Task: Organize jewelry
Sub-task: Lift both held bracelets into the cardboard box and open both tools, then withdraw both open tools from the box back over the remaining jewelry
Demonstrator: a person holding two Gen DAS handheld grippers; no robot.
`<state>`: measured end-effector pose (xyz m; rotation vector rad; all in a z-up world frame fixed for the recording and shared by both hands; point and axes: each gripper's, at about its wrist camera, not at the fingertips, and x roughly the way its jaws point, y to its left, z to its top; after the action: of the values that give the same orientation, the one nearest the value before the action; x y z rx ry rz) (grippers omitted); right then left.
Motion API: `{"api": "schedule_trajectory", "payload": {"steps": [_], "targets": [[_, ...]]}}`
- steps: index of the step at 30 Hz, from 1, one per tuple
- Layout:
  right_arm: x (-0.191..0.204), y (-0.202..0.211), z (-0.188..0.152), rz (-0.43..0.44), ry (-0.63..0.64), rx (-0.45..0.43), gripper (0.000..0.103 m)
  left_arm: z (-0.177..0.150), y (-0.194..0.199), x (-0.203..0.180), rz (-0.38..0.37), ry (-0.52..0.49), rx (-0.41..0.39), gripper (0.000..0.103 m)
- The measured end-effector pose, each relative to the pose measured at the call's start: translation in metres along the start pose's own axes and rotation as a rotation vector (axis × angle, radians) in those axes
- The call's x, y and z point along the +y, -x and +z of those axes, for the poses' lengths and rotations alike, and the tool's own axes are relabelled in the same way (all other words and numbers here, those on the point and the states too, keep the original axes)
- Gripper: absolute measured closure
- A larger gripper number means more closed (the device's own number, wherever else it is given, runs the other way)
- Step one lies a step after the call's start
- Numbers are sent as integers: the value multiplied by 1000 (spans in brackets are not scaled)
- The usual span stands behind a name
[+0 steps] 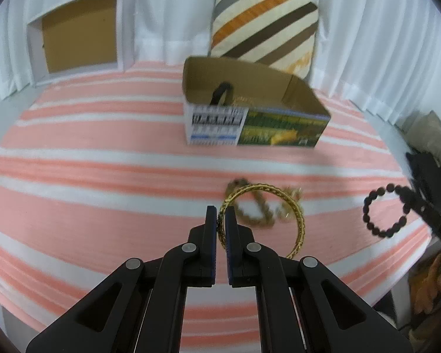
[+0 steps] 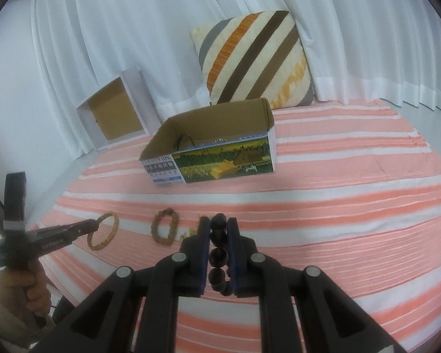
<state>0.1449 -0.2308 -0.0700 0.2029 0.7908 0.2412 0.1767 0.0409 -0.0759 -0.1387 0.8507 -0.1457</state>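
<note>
Ahead, the open printed box (image 2: 220, 164) holds a dark loop and something gold. Left fingers (image 1: 221, 216) pinch a gold bangle (image 1: 297, 220); right fingers (image 2: 218, 226) pinch a black bead bracelet (image 2: 219, 257).

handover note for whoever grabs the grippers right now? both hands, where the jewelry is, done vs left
Left gripper: shut on the gold bangle, lifted off the striped cloth.
Right gripper: shut on the dark bead bracelet, also off the cloth.
Printed cardboard box: open, mid-cloth, in front of the striped pillow; a dark loop and something gold already lie inside.
On the cloth, loose: brown bead bracelet and a small gold chain piece.
Left to do, likely: carry both held pieces to the box, release, then collect the two loose pieces.
</note>
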Motion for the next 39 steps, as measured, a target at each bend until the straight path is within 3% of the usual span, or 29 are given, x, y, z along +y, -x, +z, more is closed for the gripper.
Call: {"api": "schedule_trajectory", "payload": {"steps": [6, 12, 19, 25, 33, 34, 36, 37, 38, 39], "targets": [[7, -2, 31, 37, 27, -34, 91, 52, 8, -9, -28, -6, -43, 100], [18, -21, 92, 71, 71, -80, 91, 110, 2, -19, -35, -24, -88, 100], [16, -74, 163, 63, 103, -99, 91, 170, -44, -25, -18, -35, -89, 100], [2, -135, 191, 16, 116, -38, 91, 190, -93, -24, 5, -28, -57, 100], [-13, -191, 188, -2, 119, 20, 91, 189, -145, -23, 9, -27, -5, 98], [-15, -195, 187, -2, 118, 24, 90, 189, -149, -23, 9, -25, 1, 94], [-17, -205, 185, -4, 123, 31, 88, 188, -156, -21, 17, -20, 6, 72], [-17, -207, 185, -17, 126, 32, 76, 187, -156, -19, 29, -15, -6, 49], [-18, -208, 185, -29, 127, 23, 54, 186, -154, -18, 42, -9, -23, 32], [-20, -208, 185, -35, 124, 10, 45, 185, -151, -16, 49, -3, -40, 28]]}}
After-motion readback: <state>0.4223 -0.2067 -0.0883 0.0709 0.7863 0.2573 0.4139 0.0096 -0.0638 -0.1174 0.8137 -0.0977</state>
